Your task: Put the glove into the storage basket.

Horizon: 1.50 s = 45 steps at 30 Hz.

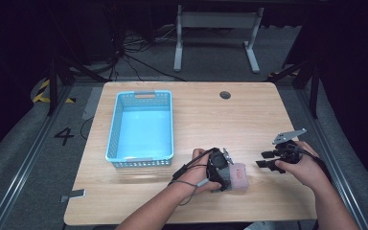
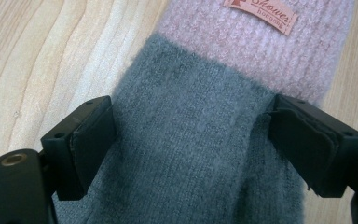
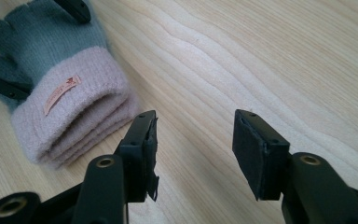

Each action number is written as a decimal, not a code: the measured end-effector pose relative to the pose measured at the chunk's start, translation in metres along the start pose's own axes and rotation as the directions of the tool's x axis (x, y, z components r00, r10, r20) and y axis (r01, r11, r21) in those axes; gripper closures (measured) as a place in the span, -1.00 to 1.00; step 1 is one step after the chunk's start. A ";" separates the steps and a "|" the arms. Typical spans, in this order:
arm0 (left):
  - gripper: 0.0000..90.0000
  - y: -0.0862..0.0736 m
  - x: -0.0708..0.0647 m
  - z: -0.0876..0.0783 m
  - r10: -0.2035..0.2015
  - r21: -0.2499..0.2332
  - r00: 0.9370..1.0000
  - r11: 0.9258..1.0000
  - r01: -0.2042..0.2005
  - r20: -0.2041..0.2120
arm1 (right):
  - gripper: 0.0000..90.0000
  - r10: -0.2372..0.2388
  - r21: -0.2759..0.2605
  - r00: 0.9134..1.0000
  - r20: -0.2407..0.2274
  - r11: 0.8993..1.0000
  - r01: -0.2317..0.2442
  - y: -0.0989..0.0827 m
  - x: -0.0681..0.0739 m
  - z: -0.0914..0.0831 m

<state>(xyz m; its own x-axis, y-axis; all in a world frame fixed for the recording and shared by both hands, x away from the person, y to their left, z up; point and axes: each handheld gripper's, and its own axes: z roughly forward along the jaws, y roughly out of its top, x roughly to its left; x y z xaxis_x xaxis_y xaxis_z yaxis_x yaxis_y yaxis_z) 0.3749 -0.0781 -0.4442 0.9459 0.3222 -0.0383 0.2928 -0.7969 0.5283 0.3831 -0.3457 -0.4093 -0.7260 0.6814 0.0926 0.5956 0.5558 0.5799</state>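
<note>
Gloves [image 1: 235, 175], a folded knitted pair in grey-green with pale pink cuffs and a small sewn label, lie on the near middle of the light wooden surface [image 1: 196, 110], slightly right of centre. To their left and farther back sits an empty light-blue plastic basket [image 1: 141, 125] with latticed walls.

The left hand-held gripper [image 1: 219, 168] is down on the gloves. In the left gripper view its two black pads [image 2: 91, 140] stand on either side of the grey-green part, right at the edges of the wool. The left pad touches the knit and the right one is at its edge, but the fabric between them is not squeezed or bunched, so this hand-held gripper reads as released around the gloves, not yet clenched on them.

The right hand-held gripper [image 1: 273, 158] hovers to the right of the gloves, near the surface's right edge. In the right gripper view its jaws are spread with nothing but bare wood between them, and the pink cuffs [image 3: 72, 116] lie just beyond its left jaw.

What could go wrong from here, as a judgement: the pair is stacked in layers, so a closing grip might catch only the top glove and leave the other behind. The soft, fuzzy knit may also compress and slip out during a lift toward the basket. The pads sit close to the wood, so closing too low could scrape the surface instead of gathering fabric.
</note>
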 end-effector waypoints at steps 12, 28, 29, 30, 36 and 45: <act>-0.51 -0.002 0.002 0.000 -0.012 -0.033 1.000 0.999 0.011 -0.019 | 0.12 0.008 -0.005 1.000 0.007 1.000 -0.008 -0.002 -0.002 -0.002; -0.46 0.000 -0.003 0.001 -0.048 -0.013 0.998 0.999 0.048 -0.044 | 0.08 0.006 -0.019 1.000 0.014 1.000 -0.006 -0.001 -0.004 -0.002; -0.46 0.000 -0.003 0.001 -0.051 -0.012 0.998 0.999 0.051 -0.043 | 0.08 0.006 -0.019 1.000 0.013 1.000 -0.006 -0.001 -0.004 -0.002; -0.46 0.000 -0.003 0.001 -0.049 -0.012 0.998 0.999 0.048 -0.045 | 0.08 0.006 -0.018 1.000 0.011 1.000 -0.006 -0.001 -0.004 -0.002; -0.43 0.006 -0.005 0.001 -0.028 0.031 0.998 0.999 0.029 -0.056 | 0.08 0.012 -0.018 1.000 0.015 1.000 -0.012 -0.002 -0.004 -0.002; 0.27 0.003 -0.009 -0.001 -0.001 -0.030 0.998 1.000 -0.001 -0.057 | 0.08 0.009 -0.024 1.000 0.014 1.000 -0.008 -0.002 -0.004 -0.002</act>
<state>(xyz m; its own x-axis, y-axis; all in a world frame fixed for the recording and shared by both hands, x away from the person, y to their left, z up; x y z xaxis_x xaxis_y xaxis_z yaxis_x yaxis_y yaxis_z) 0.3668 -0.0835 -0.4415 0.9362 0.3514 0.0096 0.2878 -0.7818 0.5532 0.3845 -0.3507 -0.4088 -0.7160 0.6928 0.0863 0.5932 0.5384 0.5985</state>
